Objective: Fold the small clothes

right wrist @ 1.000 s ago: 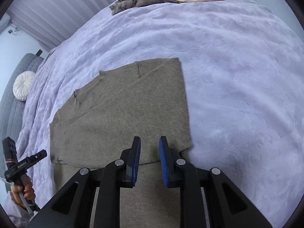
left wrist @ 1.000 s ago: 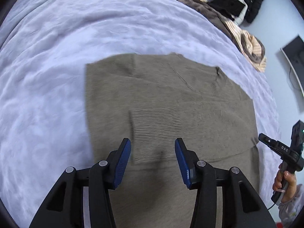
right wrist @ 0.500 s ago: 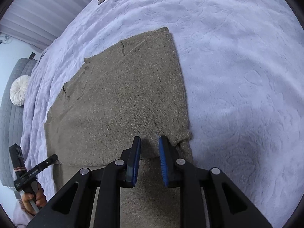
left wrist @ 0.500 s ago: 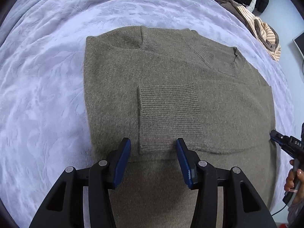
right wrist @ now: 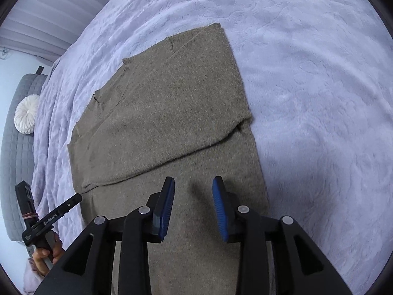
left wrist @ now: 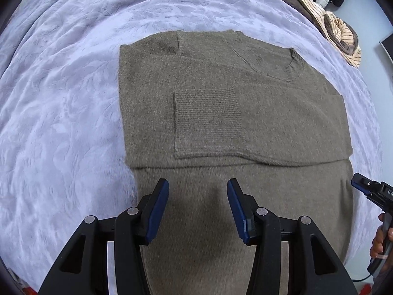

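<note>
An olive-brown knit sweater [left wrist: 245,113] lies flat on the lilac bedspread [left wrist: 61,98], sleeves folded across its body, a ribbed cuff [left wrist: 206,113] on top. It also shows in the right wrist view [right wrist: 167,113]. My left gripper [left wrist: 197,201] is open and empty, hovering over the sweater's lower part. My right gripper [right wrist: 193,201] is open and empty, over the lower part near the sweater's right edge. Each gripper shows at the edge of the other's view, the right one [left wrist: 368,189] and the left one [right wrist: 54,211].
A heap of brown, striped and black clothes [left wrist: 326,12] lies at the far right of the bed. A grey headboard with a round white cushion [right wrist: 27,114] stands at the left in the right wrist view. Bedspread [right wrist: 319,98] extends around the sweater.
My right gripper has opened from nearly shut. Both grippers have drawn back toward the sweater's lower part, with the folded sleeve left lying on the body.
</note>
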### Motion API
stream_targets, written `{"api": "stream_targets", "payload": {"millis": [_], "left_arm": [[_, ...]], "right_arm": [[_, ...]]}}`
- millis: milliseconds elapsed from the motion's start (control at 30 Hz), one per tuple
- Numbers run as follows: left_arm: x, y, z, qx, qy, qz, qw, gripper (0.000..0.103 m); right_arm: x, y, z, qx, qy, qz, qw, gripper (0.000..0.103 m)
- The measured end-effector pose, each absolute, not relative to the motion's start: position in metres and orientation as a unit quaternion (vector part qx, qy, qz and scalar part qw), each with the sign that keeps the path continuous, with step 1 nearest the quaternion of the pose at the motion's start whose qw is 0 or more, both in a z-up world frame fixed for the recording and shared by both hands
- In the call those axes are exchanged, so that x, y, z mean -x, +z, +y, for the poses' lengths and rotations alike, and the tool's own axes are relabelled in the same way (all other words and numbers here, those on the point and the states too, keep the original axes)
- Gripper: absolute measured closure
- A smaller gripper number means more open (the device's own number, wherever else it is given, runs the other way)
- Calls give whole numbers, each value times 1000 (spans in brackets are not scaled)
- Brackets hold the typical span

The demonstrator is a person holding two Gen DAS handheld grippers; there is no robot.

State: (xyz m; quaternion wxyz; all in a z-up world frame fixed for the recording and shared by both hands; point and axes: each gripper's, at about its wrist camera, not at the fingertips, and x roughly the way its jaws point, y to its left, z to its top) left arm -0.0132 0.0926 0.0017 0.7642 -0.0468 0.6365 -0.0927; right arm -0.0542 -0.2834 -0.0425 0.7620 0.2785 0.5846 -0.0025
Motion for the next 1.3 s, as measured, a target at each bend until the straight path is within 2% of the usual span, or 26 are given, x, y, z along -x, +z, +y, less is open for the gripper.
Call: {"api": "stream_targets", "payload": {"millis": [133,167,200,233,467,500,533,600,733,1300], "left_arm": [[26,13,93,36,-88,643,760,52],[29,16,93,33,-86,645,759,48],[33,19,94,31,-84,647,757,27],[37,22,94,32,-81,644,760,15],[61,40,93,-2,-73,641,764,15],[64,41,93,-4,-72,644,762,3],[66,42,92,-6,-69,645,761,0],[72,45,92,-12,-70,645,761,0],[82,49,88,-32,-73,647,758,0],[114,47,87,-41,-26,689,723,0]], "right_arm": [[66,-37,-274,-280,2,594,754,63],[69,-35,-271,-280,3,596,752,63],[72,-32,-269,-281,5,598,751,63],[74,-30,-267,-282,6,599,750,63],[88,-15,-254,-283,10,603,746,57],[90,-13,-253,-282,10,604,746,57],[92,-11,-251,-280,10,604,746,57],[97,-7,-247,-276,12,602,749,49],[105,3,-238,-268,26,594,758,22],[124,0,-241,-293,51,619,727,22]]}}
